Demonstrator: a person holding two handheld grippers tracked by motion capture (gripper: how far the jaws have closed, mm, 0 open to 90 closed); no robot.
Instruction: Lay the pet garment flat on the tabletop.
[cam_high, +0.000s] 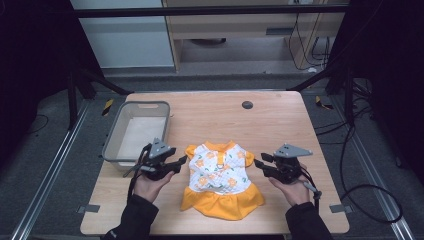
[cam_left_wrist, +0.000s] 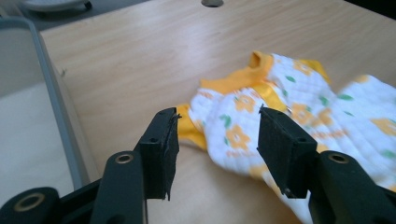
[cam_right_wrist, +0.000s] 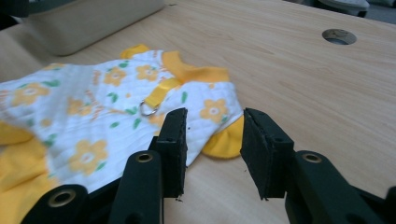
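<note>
1. Presently: small dress (cam_high: 220, 177), white with orange flowers, orange collar and hem ruffle; lies flat at lower centre of the high view on the worktop (cam_high: 270, 120).
2. Left gripper (cam_high: 176, 163): jaws parted, holding nothing, just beside the dress's left sleeve.
3. Right gripper (cam_high: 260, 164): jaws parted, holding nothing, just beside the opposite sleeve.
4. Progress, as judged: handling barely begun; garment not yet grasped, both sleeves lined up for a pinch; all folding or moving remains.
5. Grey basket (cam_high: 114, 135): left of frame in the high view, holding no garment.
6. Right gripper view adds a metal ring (cam_right_wrist: 149, 110) on a yellow strap at the chest; the high view alone gives the full layout.
</note>
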